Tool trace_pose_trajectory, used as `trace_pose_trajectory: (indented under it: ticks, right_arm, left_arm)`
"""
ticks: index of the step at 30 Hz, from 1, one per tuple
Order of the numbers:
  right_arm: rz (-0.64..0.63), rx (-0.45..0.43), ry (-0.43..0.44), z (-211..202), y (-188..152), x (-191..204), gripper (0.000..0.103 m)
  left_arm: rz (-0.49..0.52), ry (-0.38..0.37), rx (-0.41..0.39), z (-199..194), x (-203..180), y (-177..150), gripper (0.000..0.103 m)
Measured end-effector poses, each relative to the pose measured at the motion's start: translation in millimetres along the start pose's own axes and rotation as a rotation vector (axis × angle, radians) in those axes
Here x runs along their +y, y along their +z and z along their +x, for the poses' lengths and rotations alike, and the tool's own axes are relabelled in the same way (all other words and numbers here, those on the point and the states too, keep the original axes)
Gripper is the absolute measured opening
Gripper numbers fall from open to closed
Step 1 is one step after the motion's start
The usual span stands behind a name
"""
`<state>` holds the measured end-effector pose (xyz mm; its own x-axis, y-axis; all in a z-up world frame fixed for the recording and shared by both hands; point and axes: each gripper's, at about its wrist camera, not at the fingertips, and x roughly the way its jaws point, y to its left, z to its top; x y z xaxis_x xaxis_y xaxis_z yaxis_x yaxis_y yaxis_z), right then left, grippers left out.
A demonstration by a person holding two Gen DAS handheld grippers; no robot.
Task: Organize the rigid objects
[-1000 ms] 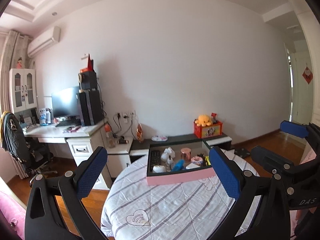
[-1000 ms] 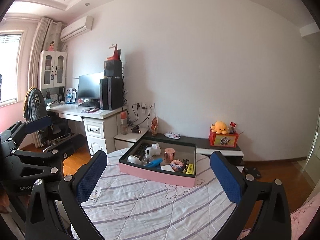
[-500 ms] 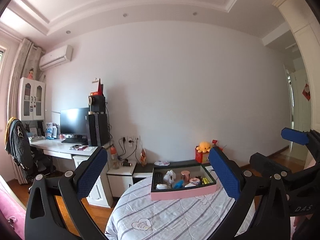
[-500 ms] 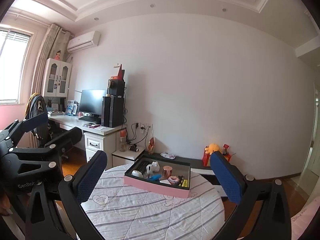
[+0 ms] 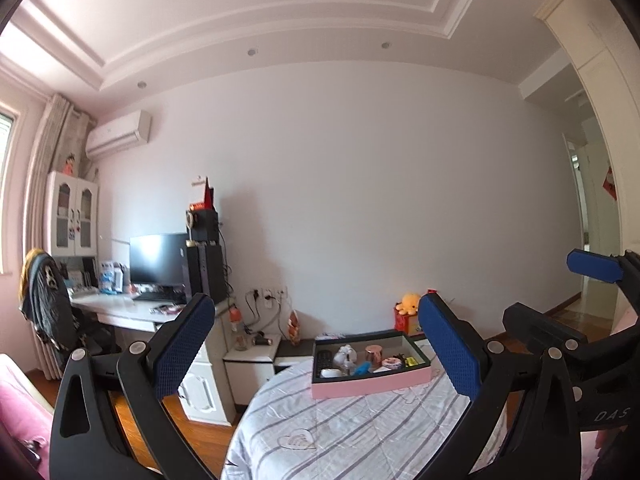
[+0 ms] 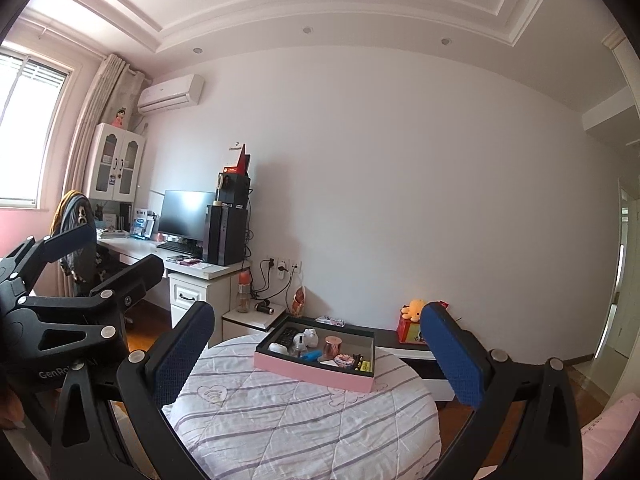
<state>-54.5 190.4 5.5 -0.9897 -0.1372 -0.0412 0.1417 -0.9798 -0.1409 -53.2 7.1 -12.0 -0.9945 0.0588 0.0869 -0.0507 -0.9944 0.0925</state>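
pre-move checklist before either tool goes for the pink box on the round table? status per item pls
1. Left tool open and empty: ok, blue pads spread wide, nothing between them.
2. Right tool open and empty: ok, same.
3. Pink box in view of both cameras: ok, it sits on the striped tablecloth toward the far side of the table.
4. Tools within reach of the box: not ok, both are held high and well back from it.
5. Items distinguishable: partly ok. Copper cup, white figurine, blue object and remote read clearly; the small things at the right end cannot be told apart.
6. Target spot for each item: cannot tell.
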Motion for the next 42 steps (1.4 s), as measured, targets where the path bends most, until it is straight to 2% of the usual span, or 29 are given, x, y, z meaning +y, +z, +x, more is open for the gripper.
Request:
trace_pose_trajectory:
  ticks: [7, 29, 42]
  right_arm:
    - [-0.002, -0.021, -0.009, -11.9, 0.0, 0.6, 0.103]
    - [0.008, -0.008, -0.004, -10.6, -1.2, 1.8, 0.103]
    - [0.006, -0.005, -0.007, -12.5, -0.2, 4.5, 0.103]
  left_arm:
    - [0.01, -0.002, -0.018, -8.6, -2.0, 0.9, 0.103]
    - [0.006, -0.009, 0.003, -1.6, -7.0, -2.4, 0.103]
    - [0.005, -0.004, -0.023, -7.2, -2.5, -0.8, 0.103]
